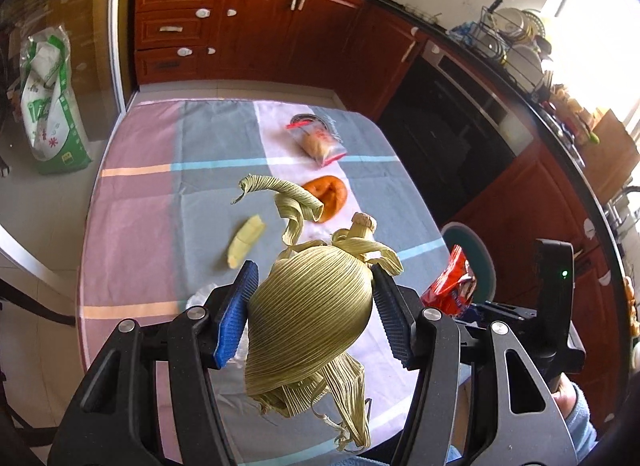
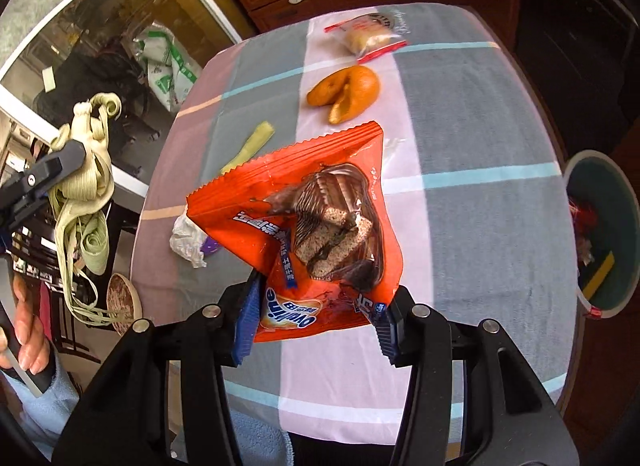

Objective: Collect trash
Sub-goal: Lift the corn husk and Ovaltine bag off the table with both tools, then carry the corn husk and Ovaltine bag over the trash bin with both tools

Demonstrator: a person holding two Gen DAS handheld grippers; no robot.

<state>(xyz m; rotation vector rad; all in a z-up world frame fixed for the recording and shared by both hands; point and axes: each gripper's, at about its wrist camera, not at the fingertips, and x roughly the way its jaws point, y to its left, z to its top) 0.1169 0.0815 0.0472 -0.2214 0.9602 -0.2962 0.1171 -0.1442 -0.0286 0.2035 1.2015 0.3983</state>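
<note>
My left gripper (image 1: 314,294) is shut on a pale green corn husk (image 1: 308,314) and holds it above the cloth-covered table (image 1: 136,205); the husk's strips hang down. The husk and left gripper also show at the left of the right wrist view (image 2: 86,193). My right gripper (image 2: 320,318) is shut on an orange snack wrapper (image 2: 304,217), held above the table; the wrapper shows in the left wrist view (image 1: 450,286). On the table lie an orange peel (image 2: 348,89), a small husk piece (image 2: 252,143), a crumpled white tissue (image 2: 186,240) and a clear bag with red seals (image 2: 370,35).
A round green trash bin (image 2: 612,234) stands on the floor right of the table, with trash inside. A green and white sack (image 1: 48,105) leans by a glass door at left. Wooden cabinets (image 1: 248,25) and an oven (image 1: 452,125) lie beyond the table. A small bowl (image 2: 122,298) sits by the table's left edge.
</note>
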